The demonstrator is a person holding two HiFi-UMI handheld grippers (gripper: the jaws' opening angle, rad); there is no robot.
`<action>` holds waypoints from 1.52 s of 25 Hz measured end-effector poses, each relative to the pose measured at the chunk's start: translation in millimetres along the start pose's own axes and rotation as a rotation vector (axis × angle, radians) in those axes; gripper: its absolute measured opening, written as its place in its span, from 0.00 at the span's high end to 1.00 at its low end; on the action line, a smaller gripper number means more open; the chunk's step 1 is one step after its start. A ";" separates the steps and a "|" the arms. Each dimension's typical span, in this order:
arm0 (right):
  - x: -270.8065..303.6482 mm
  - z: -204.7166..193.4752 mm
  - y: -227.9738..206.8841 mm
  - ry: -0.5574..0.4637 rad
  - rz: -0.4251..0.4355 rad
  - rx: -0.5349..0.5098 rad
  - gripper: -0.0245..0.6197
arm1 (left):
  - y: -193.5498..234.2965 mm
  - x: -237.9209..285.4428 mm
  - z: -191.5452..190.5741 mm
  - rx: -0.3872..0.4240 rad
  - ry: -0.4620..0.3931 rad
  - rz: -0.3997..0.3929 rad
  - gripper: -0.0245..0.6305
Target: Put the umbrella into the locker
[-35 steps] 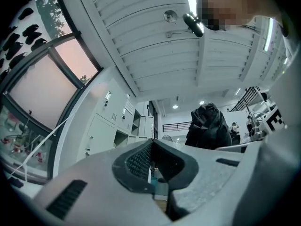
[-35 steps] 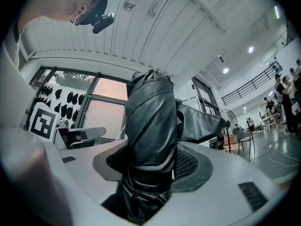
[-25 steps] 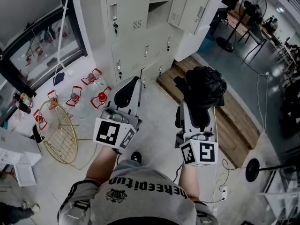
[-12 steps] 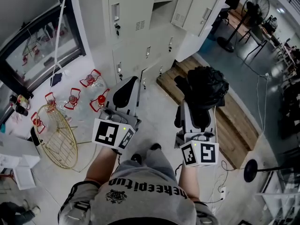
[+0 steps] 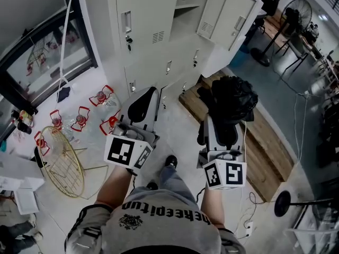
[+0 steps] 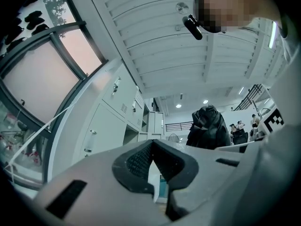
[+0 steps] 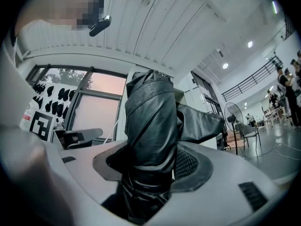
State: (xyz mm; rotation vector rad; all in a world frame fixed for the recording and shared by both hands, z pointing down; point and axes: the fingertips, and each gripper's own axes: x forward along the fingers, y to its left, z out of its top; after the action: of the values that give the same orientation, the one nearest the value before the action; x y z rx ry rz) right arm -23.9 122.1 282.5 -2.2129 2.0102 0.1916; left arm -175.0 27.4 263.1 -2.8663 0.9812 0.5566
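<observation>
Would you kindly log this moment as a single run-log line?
right gripper: shut on umbrella | left gripper: shut, empty | locker: ahead, one door open | umbrella: not yet inside

One step nearer the lockers.
The lockers (image 5: 159,30) have slid a little lower and closer ahead of me, and more of the open door (image 5: 228,12) shows. The shoe (image 5: 170,161) below me has stepped forward, and the wire basket (image 5: 61,160) has drifted left.

A wooden platform (image 5: 270,142) lies on pale floor (image 5: 177,128); dark-framed window (image 5: 42,57) at left.
</observation>
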 end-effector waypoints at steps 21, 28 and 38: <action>162.6 -15.9 -128.5 -0.017 0.112 0.008 0.58 | 19.0 190.3 -52.4 0.048 -0.030 0.066 0.96; 192.0 -28.3 -162.5 -0.014 0.137 0.015 0.58 | 13.5 228.2 -73.2 0.066 -0.023 0.079 0.96; 231.4 -51.2 -178.1 0.015 0.176 0.053 0.58 | 30.5 258.9 -97.4 0.092 0.020 0.117 0.96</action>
State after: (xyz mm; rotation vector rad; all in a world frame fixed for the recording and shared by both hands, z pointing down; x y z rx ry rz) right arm 175.4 -97.2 292.3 -2.0127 2.1918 0.1398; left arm 26.9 -164.1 263.7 -2.7535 1.1519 0.4782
